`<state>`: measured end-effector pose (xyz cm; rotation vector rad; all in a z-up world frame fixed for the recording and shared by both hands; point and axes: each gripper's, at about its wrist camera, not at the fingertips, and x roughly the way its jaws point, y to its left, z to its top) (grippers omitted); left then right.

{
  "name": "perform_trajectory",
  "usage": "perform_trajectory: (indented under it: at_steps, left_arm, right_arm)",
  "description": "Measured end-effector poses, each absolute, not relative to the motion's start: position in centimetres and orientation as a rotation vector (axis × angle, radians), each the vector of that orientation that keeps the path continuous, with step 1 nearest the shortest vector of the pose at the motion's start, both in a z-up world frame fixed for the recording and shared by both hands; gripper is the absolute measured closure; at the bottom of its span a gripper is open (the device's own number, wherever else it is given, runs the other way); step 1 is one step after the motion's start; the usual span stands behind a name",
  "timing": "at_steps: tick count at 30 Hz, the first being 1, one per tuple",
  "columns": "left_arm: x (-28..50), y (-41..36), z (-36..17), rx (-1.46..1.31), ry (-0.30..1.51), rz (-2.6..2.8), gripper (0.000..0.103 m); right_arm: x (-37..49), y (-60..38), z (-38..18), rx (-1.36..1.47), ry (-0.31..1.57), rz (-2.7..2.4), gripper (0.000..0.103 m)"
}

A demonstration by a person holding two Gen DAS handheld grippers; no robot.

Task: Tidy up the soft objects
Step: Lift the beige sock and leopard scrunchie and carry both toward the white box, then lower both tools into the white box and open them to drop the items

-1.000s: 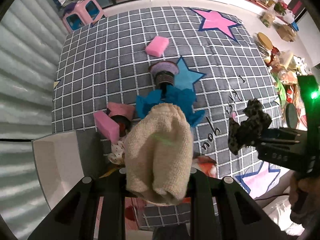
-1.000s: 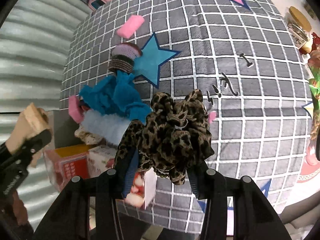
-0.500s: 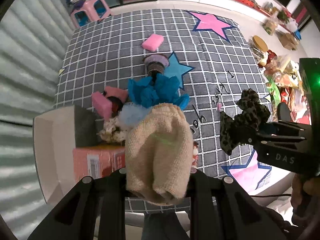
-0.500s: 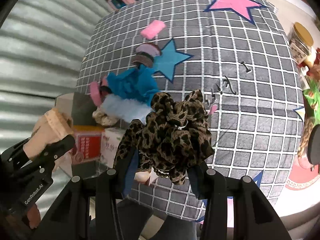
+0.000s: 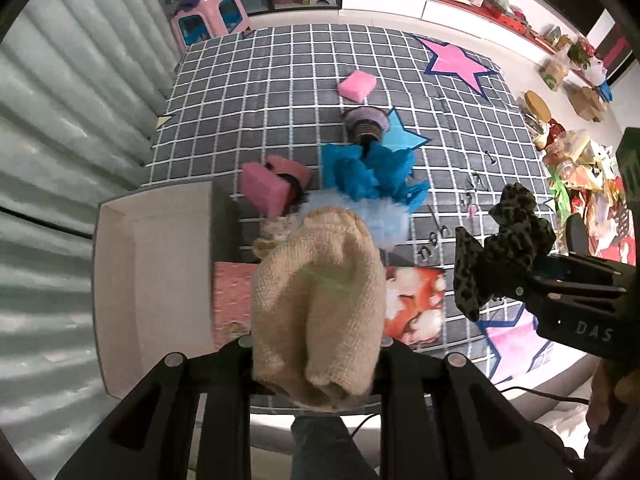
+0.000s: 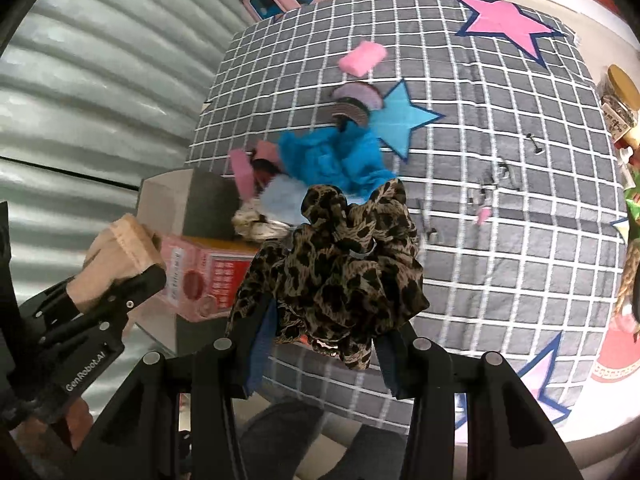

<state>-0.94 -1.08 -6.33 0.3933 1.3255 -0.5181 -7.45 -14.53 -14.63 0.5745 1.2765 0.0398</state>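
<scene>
My left gripper point(image 5: 316, 344) is shut on a beige knitted cloth point(image 5: 320, 296), held above the bed's near left corner; the same cloth point(image 6: 120, 248) shows at the left of the right wrist view. My right gripper point(image 6: 320, 340) is shut on a leopard-print scrunchie point(image 6: 340, 268), seen too as the scrunchie point(image 5: 504, 248) at the right of the left wrist view. On the grey checked bedspread point(image 5: 280, 80) lie a bright blue cloth point(image 5: 368, 172), a light blue fluffy piece point(image 5: 380, 220), pink sponges point(image 5: 264, 188) and a lone pink sponge point(image 5: 357, 85).
An open white box point(image 5: 152, 280) sits at the bed's left edge beside a pink carton point(image 5: 232, 300). A purple striped roll point(image 5: 366, 122) lies by the blue star. Corrugated wall runs along the left. A pink stool point(image 5: 208, 16) stands beyond; cluttered items crowd the right floor.
Both grippers have lifted and drawn back toward the bed's near edge with their cloths still held. The white box and pink carton have come further into view.
</scene>
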Motion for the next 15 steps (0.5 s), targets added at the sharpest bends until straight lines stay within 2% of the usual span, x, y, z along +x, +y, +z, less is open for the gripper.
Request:
perform_trajectory:
  at_steps: [15]
  left_arm:
    - [1.8, 11.3, -6.8, 0.273, 1.327, -0.474, 0.079]
  right_arm:
    - [-3.6, -3.7, -11.4, 0.446, 1.267, 0.069, 0.056]
